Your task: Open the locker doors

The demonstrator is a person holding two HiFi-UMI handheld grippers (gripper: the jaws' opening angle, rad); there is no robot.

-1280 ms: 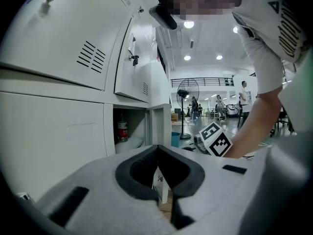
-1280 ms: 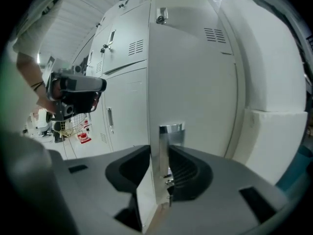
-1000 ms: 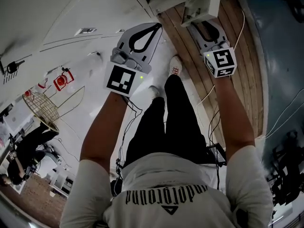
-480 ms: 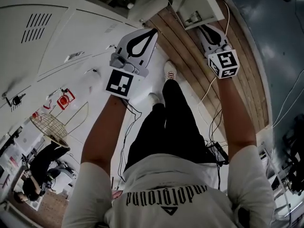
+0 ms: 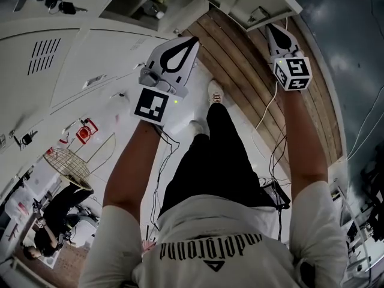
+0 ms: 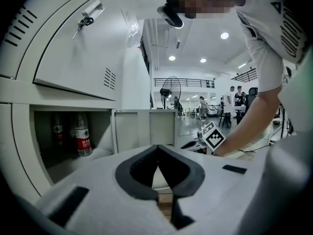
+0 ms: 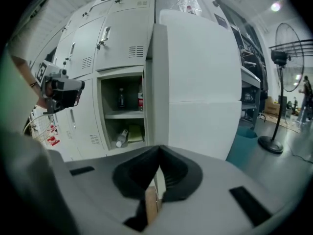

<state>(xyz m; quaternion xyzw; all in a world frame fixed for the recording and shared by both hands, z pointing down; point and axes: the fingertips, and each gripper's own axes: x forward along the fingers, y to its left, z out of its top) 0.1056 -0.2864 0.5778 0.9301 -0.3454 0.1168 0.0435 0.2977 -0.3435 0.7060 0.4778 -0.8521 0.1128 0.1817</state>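
1. White lockers point(image 5: 72, 59) faced you; one locker door point(image 7: 195, 82) stood swung wide open.
2. Your right gripper point(image 7: 159, 158) had just been closing, clamping nothing.
3. Your left gripper point(image 6: 157, 155) was clenched, empty; neighbouring doors point(image 7: 120, 38) were unopened.

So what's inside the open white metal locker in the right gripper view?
Upper shelf: a dark bottle and a red-labelled bottle, upright. Below: a clear plastic bottle lying down beside a yellowish flat item. The open white door hides the right side.
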